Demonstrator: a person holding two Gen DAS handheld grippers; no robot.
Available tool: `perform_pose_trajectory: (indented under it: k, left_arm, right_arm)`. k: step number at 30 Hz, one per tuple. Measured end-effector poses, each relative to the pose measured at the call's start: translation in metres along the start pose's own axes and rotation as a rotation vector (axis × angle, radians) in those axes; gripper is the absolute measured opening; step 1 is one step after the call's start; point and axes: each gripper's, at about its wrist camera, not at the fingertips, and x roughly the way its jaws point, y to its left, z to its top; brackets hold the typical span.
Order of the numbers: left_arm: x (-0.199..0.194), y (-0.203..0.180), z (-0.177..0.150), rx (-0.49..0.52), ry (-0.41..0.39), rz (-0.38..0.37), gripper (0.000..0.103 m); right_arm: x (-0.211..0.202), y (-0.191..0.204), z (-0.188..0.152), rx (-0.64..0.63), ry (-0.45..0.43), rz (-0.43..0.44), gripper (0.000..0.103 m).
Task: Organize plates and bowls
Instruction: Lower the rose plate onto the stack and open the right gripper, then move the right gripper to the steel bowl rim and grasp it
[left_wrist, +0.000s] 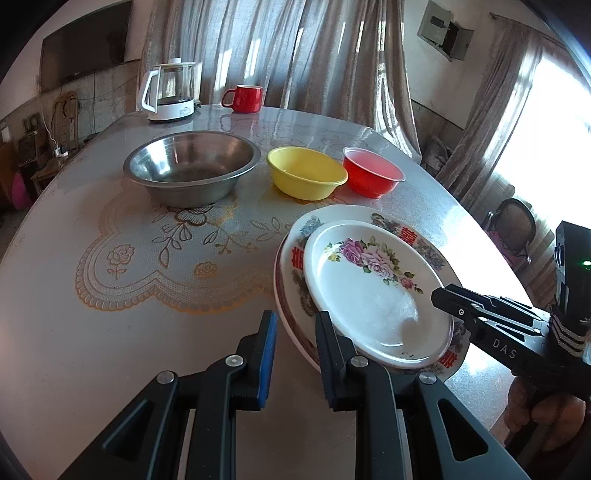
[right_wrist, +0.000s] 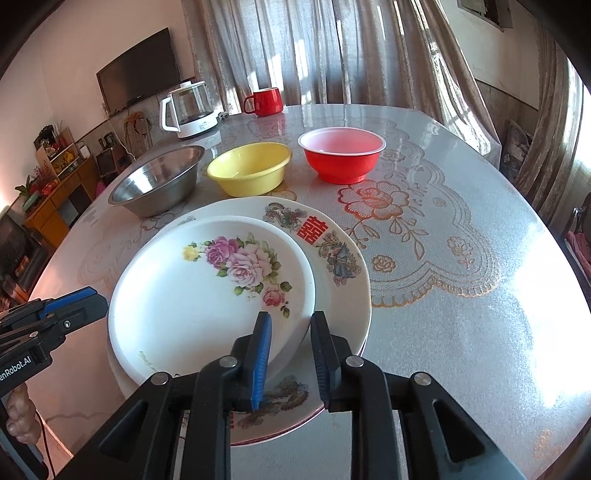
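Starting at your left, the steel bowl (left_wrist: 191, 167) sits alone on the tabletop (left_wrist: 110, 332), with the yellow bowl (left_wrist: 306, 177) just beside it and the red bowl (left_wrist: 372, 176) next along; all three stand in a row, upright and separate, none nested in another. Behind them, near the far edge, are the kettle (left_wrist: 170, 92) and the red mug (left_wrist: 244, 98), which look like no part of the job. Nearer you, the flowered plate (left_wrist: 373, 291) lies on top of the bigger patterned plate (left_wrist: 428, 254), pushed a little off centre toward your left so the lower rim shows wide on the right; a further rim seems to peek out beneath, but you cannot tell for sure. Your left gripper (left_wrist: 295, 332) is parted about a finger's thickness, holds nothing, and hovers at the left edge of the plate stack. Your right gripper (right_wrist: 290, 332) is likewise partly open and empty, its fingers straddling the near right rim of the flowered plate without clamping it, as far as the views show. So the plates appear stacked already, perhaps needing only a nudge to centre them, while the bowls look like the work left: judging by size, the yellow and red ones would likely nest into the steel one.
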Motion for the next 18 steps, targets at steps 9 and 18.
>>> perform_pose_trajectory:
  k: [9, 18]
  left_arm:
    - [-0.001, 0.025, -0.003, -0.064, 0.005, 0.026, 0.023]
    - [-0.004, 0.052, 0.000, -0.121, -0.004, 0.070, 0.023]
  right_arm:
    - [-0.008, -0.008, 0.005, 0.057, -0.020, 0.032, 0.031]
    - [-0.011, 0.015, 0.021, 0.027, -0.047, 0.127, 0.031]
